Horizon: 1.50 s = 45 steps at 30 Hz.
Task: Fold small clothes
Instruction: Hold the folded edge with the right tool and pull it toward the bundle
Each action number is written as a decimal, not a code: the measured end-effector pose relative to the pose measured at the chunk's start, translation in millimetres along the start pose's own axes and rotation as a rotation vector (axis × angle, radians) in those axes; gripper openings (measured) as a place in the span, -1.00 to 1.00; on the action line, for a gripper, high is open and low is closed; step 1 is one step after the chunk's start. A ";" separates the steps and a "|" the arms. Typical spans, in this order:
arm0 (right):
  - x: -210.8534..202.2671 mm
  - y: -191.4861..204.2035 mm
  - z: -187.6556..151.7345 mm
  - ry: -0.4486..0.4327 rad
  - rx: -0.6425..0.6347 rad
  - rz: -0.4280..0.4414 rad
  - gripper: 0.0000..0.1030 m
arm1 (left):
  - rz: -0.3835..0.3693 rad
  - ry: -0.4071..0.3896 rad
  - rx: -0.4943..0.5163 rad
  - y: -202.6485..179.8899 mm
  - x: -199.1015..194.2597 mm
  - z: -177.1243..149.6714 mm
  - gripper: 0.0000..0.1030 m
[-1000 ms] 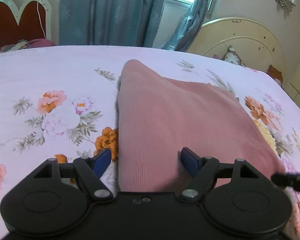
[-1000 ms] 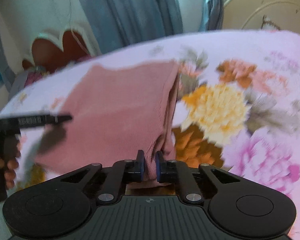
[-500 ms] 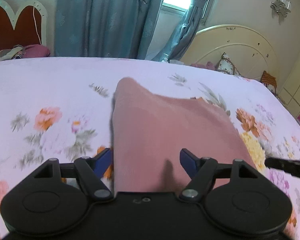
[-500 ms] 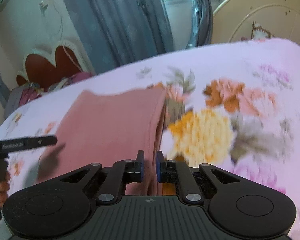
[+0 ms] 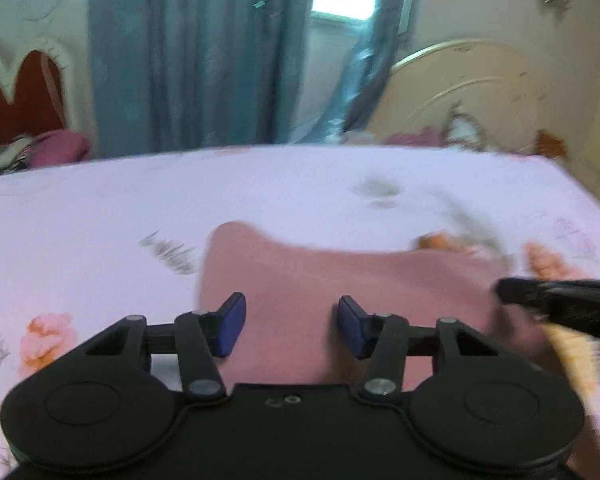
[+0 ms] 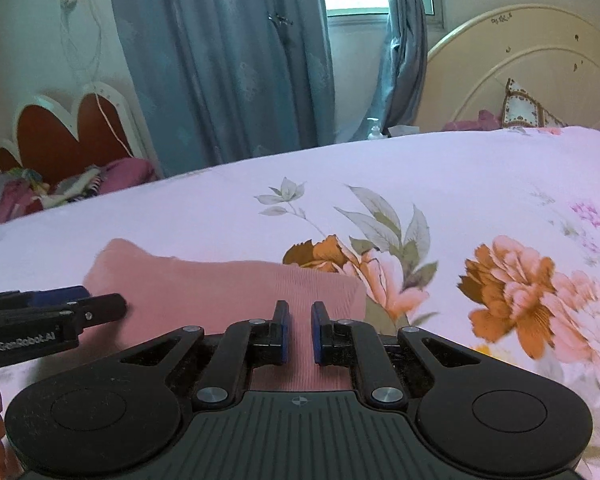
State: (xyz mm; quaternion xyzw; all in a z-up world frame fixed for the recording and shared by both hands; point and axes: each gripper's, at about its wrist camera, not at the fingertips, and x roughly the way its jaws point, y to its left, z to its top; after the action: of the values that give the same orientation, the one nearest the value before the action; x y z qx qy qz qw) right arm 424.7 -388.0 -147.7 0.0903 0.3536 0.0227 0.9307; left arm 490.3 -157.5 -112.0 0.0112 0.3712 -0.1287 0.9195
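Left gripper (image 5: 290, 326): jaws spread wide over pink garment (image 5: 340, 284).
Right gripper (image 6: 299, 332): jaws narrowly parted; nothing pinched.
Garment: laid on floral bedsheet (image 6: 440, 200).

One marking is legible. In the right wrist view, the side of the left gripper (image 6: 52, 312) body carries the light-coloured lettering "GenRobot.AI", printed on the black housing at the left edge of the frame

No other text, number or sign is readable:
- The left wrist view is motion-blurred; no lettering resolves on the right gripper (image 5: 556, 300) arm visible there
- The small embossed marks at the centre of each gripper's own housing are symbols, not characters, as far as can be told
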 end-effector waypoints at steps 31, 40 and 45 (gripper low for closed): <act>-88.0 9.4 -51.7 -0.041 -0.100 0.057 -0.79 | -0.036 0.016 -0.089 18.7 -67.5 -27.4 0.41; -113.6 11.4 -114.6 0.056 -0.167 0.045 -0.79 | -0.054 0.059 -0.071 17.9 -97.4 -81.2 0.46; -115.9 4.8 -125.6 0.073 -0.174 0.037 -0.79 | -0.059 0.086 -0.089 19.1 -101.4 -93.9 0.47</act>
State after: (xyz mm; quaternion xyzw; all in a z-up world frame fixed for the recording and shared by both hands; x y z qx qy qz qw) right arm 254.8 -376.5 -163.2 0.0149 0.3823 0.0739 0.9210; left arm 361.0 -105.1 -112.0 -0.0350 0.4160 -0.1384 0.8981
